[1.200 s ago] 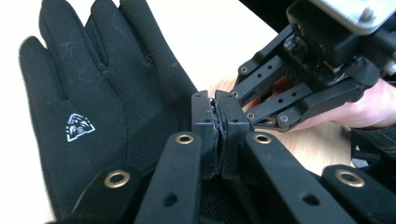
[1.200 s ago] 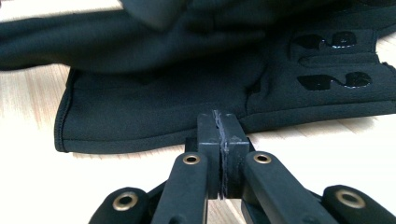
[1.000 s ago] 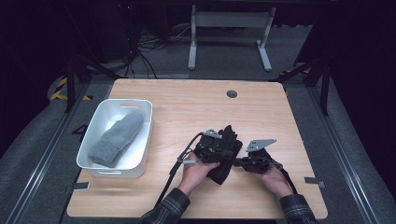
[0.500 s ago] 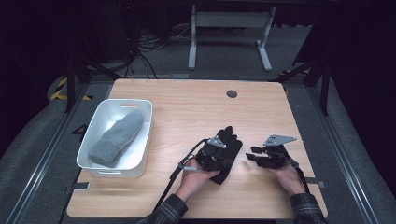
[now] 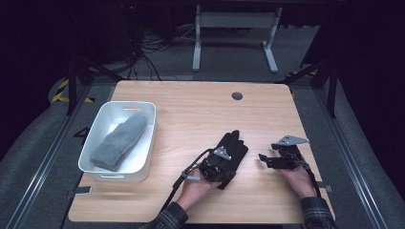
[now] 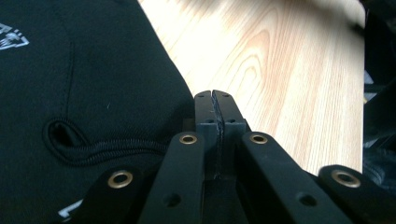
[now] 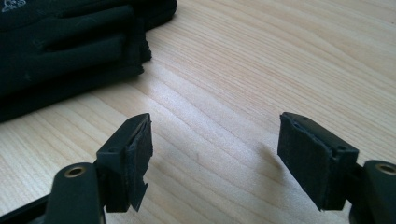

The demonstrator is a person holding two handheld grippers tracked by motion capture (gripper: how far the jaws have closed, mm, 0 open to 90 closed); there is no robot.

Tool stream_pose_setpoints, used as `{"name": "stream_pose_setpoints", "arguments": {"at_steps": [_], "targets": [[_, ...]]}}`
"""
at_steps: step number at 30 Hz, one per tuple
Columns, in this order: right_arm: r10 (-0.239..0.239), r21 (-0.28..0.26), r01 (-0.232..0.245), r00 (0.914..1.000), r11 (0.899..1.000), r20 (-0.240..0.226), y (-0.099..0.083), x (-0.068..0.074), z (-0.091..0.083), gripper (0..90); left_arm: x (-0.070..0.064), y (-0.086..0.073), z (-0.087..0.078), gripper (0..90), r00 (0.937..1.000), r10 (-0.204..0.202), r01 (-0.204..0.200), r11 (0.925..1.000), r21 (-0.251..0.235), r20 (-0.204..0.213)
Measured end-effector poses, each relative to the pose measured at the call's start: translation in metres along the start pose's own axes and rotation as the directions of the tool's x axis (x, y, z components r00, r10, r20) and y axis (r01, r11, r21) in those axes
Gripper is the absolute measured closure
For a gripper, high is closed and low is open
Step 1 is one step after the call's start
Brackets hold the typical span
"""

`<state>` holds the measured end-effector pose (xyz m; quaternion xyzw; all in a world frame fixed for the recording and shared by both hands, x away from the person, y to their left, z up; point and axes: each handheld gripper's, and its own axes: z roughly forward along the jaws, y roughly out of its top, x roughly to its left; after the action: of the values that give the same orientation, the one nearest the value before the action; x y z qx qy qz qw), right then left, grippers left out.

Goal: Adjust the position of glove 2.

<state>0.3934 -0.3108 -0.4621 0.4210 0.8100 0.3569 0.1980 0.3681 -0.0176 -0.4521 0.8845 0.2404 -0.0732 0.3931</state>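
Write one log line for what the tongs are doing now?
left tongs: shut, at black glove | right tongs: open, empty, over table | grey mitten: in white bin

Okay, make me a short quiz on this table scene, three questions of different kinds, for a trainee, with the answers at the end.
1. True or false: the right gripper has its jaws spread apart over bare wood.
2. Multiple choice: what lies in the white tub? A) a grey mitten B) a black glove C) a cable
3. Short answer: how do the left gripper's jaws stand, and what lies beside them?

Key
1. True; the gap between its jaws shows the table, and nothing is between them.
2. A, the grey mitten.
3. Pressed together, next to the black glove; whether they pinch its fabric cannot be told.
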Motion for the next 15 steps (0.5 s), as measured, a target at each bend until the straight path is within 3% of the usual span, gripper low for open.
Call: {"name": "stream_pose_setpoints", "arguments": {"at_steps": [5, 15], "targets": [[0.003, 0.022, -0.003, 0.9999, 1.000, 0.016, -0.002, 0.001, 0.003, 25.2, 0.002, -0.008, -0.010, 89.9, 0.9996, 0.011, -0.010, 0.9999, 0.013, -0.027], [0.012, 0.007, -0.012, 0.9995, 1.000, 0.028, -0.004, 0.000, 0.004, 18.3, 0.010, -0.021, -0.034, 89.9, 0.9962, 0.034, -0.030, 0.9986, 0.043, -0.080]]}}
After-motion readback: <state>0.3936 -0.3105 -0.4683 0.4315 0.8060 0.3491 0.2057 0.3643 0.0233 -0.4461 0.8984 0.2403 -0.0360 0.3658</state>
